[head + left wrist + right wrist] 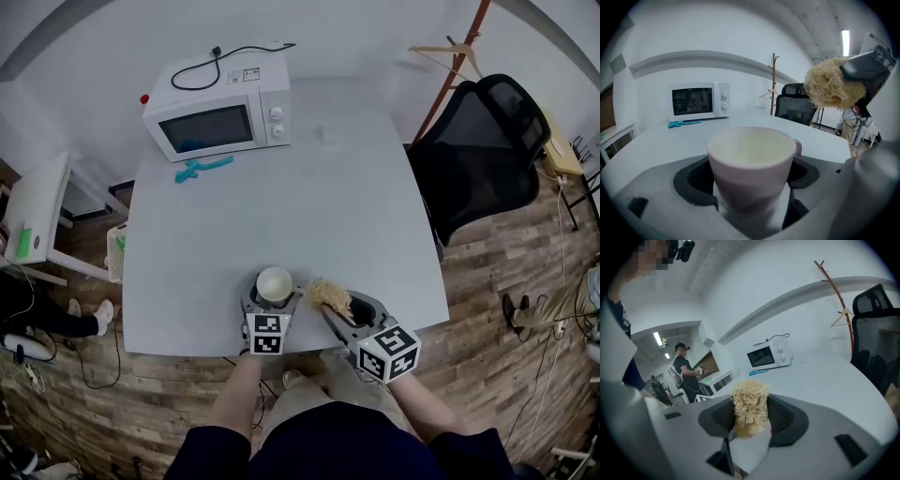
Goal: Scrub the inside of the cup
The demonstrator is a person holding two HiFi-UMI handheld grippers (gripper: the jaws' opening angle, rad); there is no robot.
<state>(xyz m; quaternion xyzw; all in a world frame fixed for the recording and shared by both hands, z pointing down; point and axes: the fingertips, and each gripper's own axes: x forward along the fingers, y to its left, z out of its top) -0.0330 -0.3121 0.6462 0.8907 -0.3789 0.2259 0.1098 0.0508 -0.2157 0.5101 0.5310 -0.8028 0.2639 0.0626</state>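
A white cup (275, 285) sits upright between the jaws of my left gripper (272, 298), near the table's front edge; in the left gripper view the cup (751, 164) fills the middle, its inside pale and bare. My right gripper (333, 305) is shut on a tan fibrous scrubber (329, 294), held just right of the cup and apart from it. In the right gripper view the scrubber (749, 409) stands up between the jaws. From the left gripper view the scrubber (830, 85) hangs at the upper right, above the cup's rim level.
A white microwave (218, 111) stands at the table's far left with a teal tool (201, 169) in front of it. A black office chair (480, 150) and a wooden coat stand (457, 62) are at the right. The grey table (291, 206) carries little else.
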